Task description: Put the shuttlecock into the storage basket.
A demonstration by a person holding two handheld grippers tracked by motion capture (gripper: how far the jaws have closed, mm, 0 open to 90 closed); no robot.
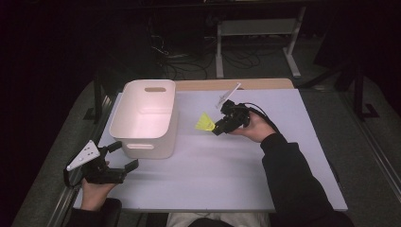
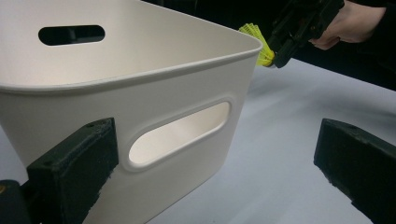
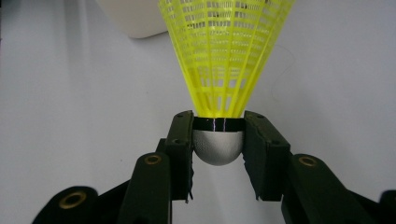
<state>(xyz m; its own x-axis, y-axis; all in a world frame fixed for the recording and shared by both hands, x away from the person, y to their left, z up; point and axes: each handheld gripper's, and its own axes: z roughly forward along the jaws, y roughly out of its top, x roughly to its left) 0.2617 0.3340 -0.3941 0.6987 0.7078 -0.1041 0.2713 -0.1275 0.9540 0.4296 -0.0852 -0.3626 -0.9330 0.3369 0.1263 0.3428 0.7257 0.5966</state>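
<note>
Two jaws of the right gripper [image 3: 218, 140] pinch the yellow plastic shuttlecock [image 3: 224, 56] by its rounded cork, right of the white plastic bin [image 1: 146, 118]; that curved cork could slip. Left gripper [image 1: 124, 156] is spread, empty.

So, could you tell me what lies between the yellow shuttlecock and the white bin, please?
Nothing: in the high view only bare table separates the shuttlecock, held in the right gripper, from the bin.
</note>
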